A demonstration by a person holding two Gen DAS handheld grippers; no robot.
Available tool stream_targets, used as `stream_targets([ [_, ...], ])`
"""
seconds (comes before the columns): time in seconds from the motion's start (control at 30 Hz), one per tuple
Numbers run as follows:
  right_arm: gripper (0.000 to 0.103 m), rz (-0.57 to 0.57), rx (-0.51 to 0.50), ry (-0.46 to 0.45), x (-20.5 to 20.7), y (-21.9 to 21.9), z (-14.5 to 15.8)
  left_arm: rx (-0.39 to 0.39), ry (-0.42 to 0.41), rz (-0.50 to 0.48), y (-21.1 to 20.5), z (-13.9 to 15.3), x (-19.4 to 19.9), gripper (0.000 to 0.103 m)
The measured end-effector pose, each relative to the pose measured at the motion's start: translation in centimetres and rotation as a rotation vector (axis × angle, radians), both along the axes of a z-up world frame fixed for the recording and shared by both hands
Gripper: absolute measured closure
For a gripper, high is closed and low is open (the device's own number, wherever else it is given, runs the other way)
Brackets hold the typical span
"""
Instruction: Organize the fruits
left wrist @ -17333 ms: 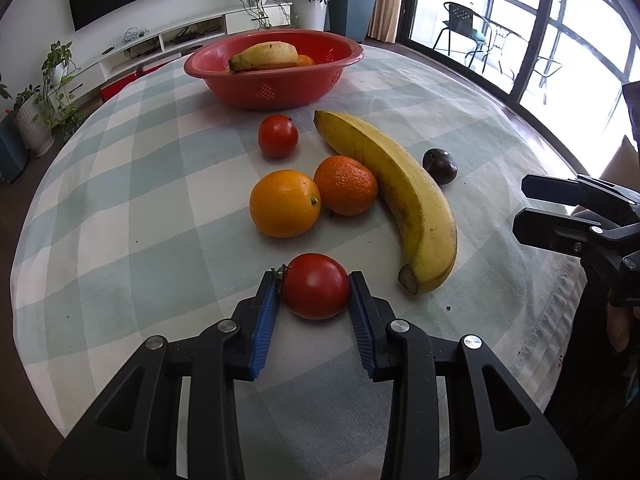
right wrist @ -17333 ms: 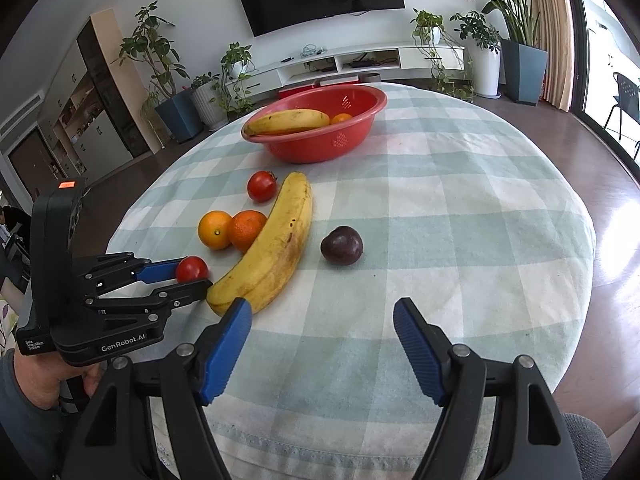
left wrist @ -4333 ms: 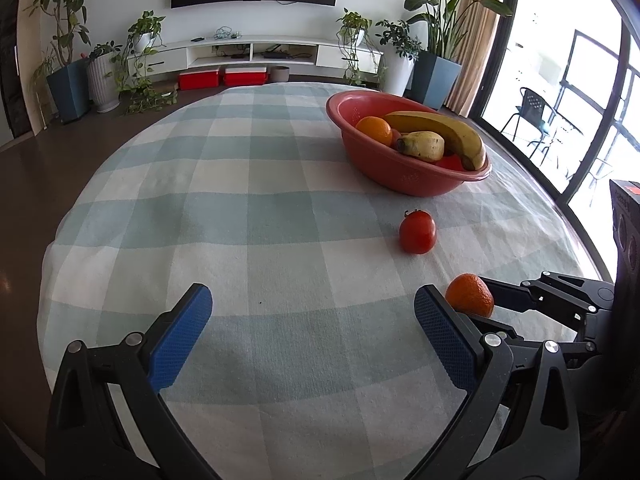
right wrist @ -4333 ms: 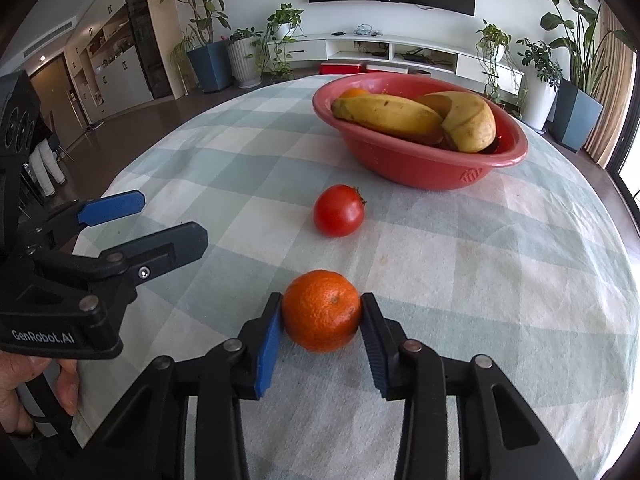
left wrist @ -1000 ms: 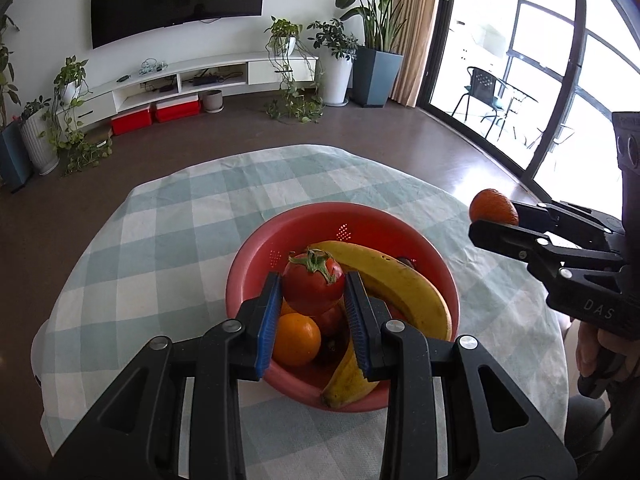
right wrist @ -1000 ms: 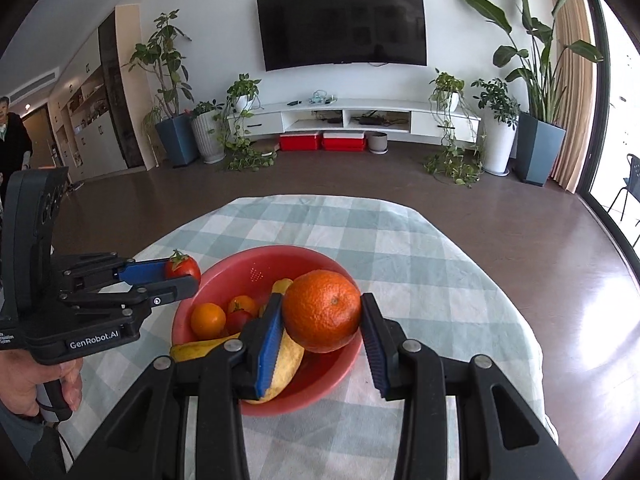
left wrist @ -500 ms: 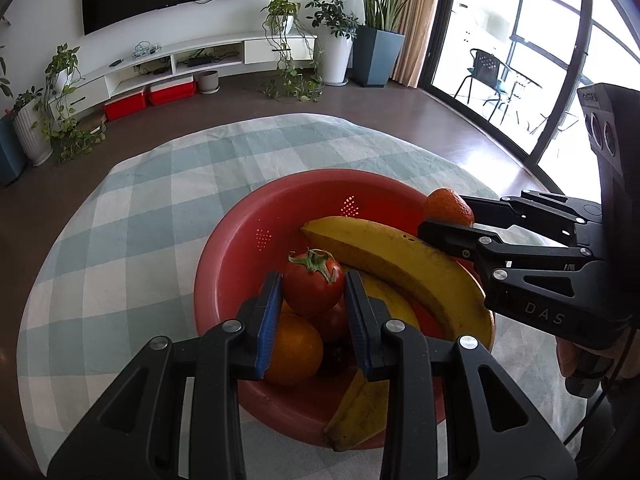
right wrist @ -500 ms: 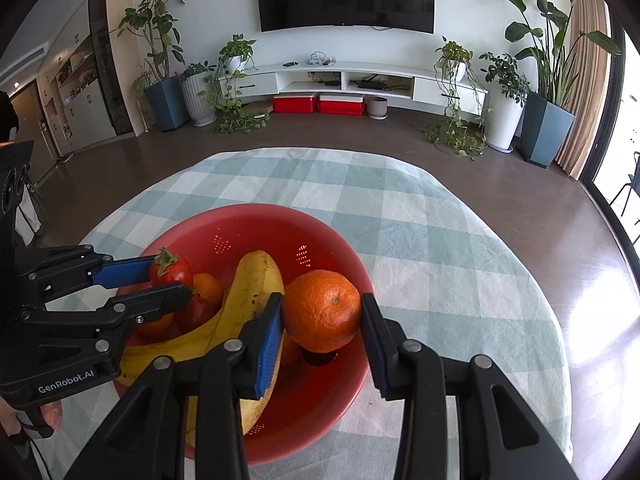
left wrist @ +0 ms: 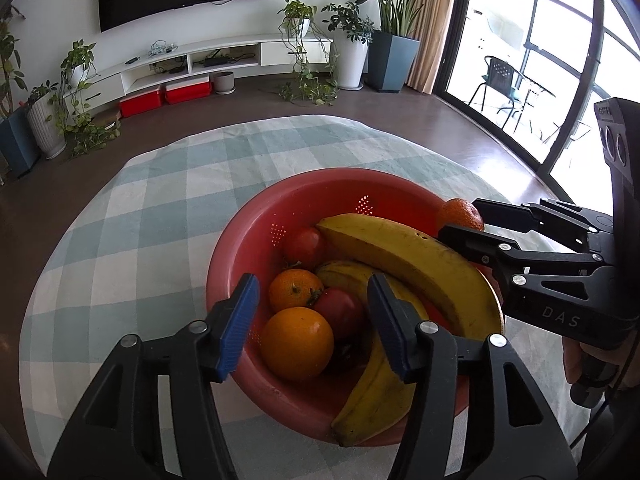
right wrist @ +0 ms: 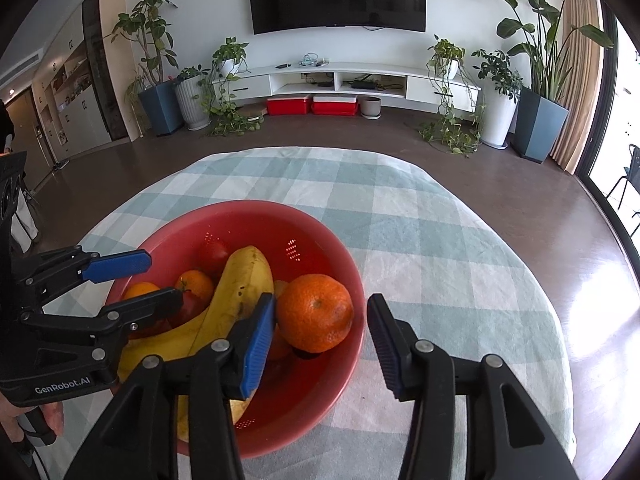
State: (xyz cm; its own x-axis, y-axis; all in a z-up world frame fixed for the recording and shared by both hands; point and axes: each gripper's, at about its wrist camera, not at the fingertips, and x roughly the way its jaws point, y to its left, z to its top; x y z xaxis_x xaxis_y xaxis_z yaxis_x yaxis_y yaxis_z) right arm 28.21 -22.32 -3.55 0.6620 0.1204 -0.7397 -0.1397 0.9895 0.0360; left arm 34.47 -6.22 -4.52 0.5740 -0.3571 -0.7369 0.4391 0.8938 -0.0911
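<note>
A red bowl (left wrist: 248, 236) (right wrist: 320, 236) on the checked tablecloth holds two bananas, oranges and tomatoes. My left gripper (left wrist: 312, 320) is open above the bowl's near side, over a red tomato (left wrist: 340, 314) and a large orange (left wrist: 296, 342). A long banana (left wrist: 408, 256) lies across the bowl. My right gripper (right wrist: 322, 330) is open at the bowl's right rim, jaws apart around a mandarin (right wrist: 314, 312) that rests in the bowl. The mandarin also shows in the left wrist view (left wrist: 460, 214).
The round table (right wrist: 440, 256) carries a green and white checked cloth. Dark floor surrounds it. A TV unit with red boxes (right wrist: 312, 104) and potted plants stand far behind. Glass doors (left wrist: 520, 60) are at the right.
Both grippers have opened over the bowl. The tomato has left my left gripper and lies among the fruit. The mandarin has left my right gripper and sits in the bowl.
</note>
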Motion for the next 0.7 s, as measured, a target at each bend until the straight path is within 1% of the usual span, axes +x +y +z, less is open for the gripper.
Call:
stream_targets([
  [0.03, 0.048, -0.002, 0.001, 0.002, -0.1, -0.1, 0.0, -0.006, -0.003, 0.002, 0.1, 0.2, -0.2, 0.040],
  [0.1, 0.046, -0.006, 0.007, 0.001, -0.4, -0.3, 0.1, -0.008, -0.016, 0.006, 0.3, 0.7, -0.8, 0.036],
  [0.17, 0.044, -0.007, 0.014, 0.000, -1.0, -0.6, 0.2, -0.010, -0.033, 0.013, 0.5, 1.3, -1.5, 0.028],
  [0.2, 0.044, -0.008, 0.015, -0.002, -1.3, -0.7, 0.3, -0.011, -0.043, 0.018, 0.7, 1.7, -2.0, 0.026],
  [0.23, 0.044, -0.011, 0.016, -0.004, -1.7, -0.8, 0.4, -0.008, -0.055, 0.024, 0.8, 2.0, -2.5, 0.022],
  [0.27, 0.044, -0.011, 0.021, -0.008, -2.2, -0.9, 0.6, -0.003, -0.069, 0.035, 1.0, 2.4, -3.1, 0.015],
  [0.3, 0.043, -0.013, 0.026, -0.014, -2.7, -1.1, 0.8, 0.002, -0.088, 0.047, 1.2, 2.8, -3.9, 0.011],
  [0.33, 0.040, -0.018, 0.032, -0.023, -3.4, -1.3, 1.1, 0.004, -0.110, 0.057, 1.4, 3.3, -4.7, 0.003],
  [0.37, 0.038, -0.023, 0.038, -0.034, -4.1, -1.5, 1.5, 0.004, -0.138, 0.065, 1.6, 3.8, -5.7, 0.000],
  [0.47, 0.031, -0.042, 0.065, -0.073, -6.5, -2.0, 2.6, 0.022, -0.230, 0.087, 2.1, 5.3, -8.9, 0.000],
  [0.57, 0.026, -0.055, 0.086, -0.123, -9.3, -2.0, 3.9, 0.026, -0.287, 0.101, 2.4, 6.6, -12.2, 0.000],
  [0.7, 0.018, -0.065, 0.082, -0.217, -13.6, -1.3, 5.8, 0.098, -0.370, 0.157, 2.2, 7.9, -17.1, 0.000],
])
